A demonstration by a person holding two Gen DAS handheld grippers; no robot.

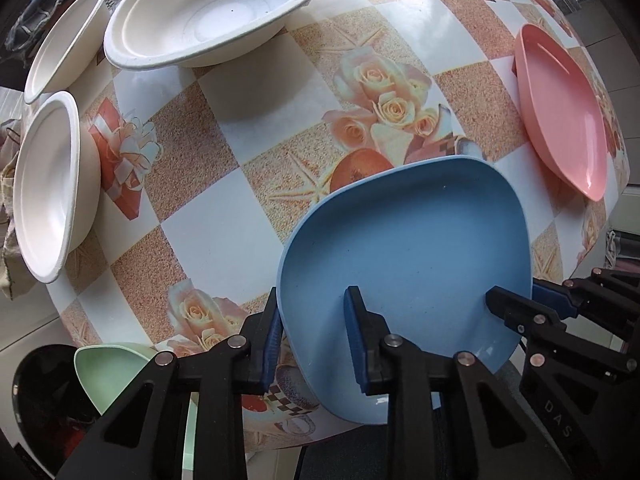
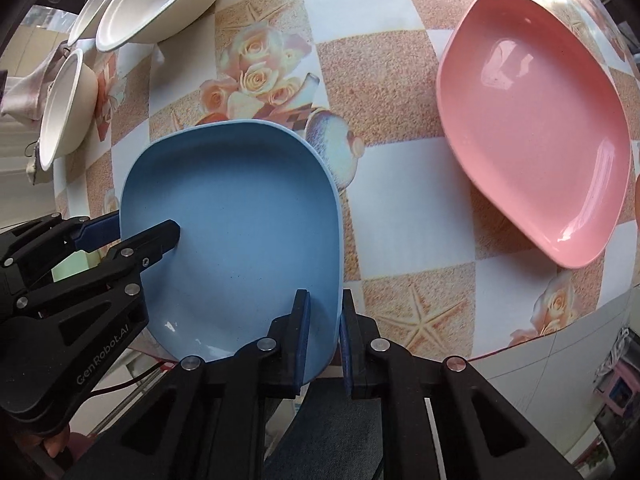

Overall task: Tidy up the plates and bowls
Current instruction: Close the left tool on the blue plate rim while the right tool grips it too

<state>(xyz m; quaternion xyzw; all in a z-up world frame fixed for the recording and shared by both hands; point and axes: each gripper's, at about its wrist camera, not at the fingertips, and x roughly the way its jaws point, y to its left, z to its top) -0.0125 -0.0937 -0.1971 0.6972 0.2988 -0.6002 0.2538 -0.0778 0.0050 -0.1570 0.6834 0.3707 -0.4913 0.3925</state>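
A blue plate [image 1: 408,248] [image 2: 232,216] lies at the near edge of the patterned table [image 1: 208,240], partly over that edge. My left gripper [image 1: 314,320] [image 2: 140,232] is shut on the plate's left rim, one finger outside the wall and one inside. On the opposite rim my right gripper [image 2: 324,320] [image 1: 524,296] is shut as well, its pads tight on the thin wall. A pink plate [image 2: 532,132] [image 1: 560,120] rests to the right. Three white bowls [image 1: 216,12] [image 1: 60,36] [image 1: 48,184] stand at the far left.
A pale green plate [image 1: 112,372] and a dark round dish [image 1: 40,392] sit below the table's near left edge. Crumpled cloth [image 2: 24,80] hangs beside the bowls. Bare tablecloth [image 2: 400,208] lies between the blue and pink plates.
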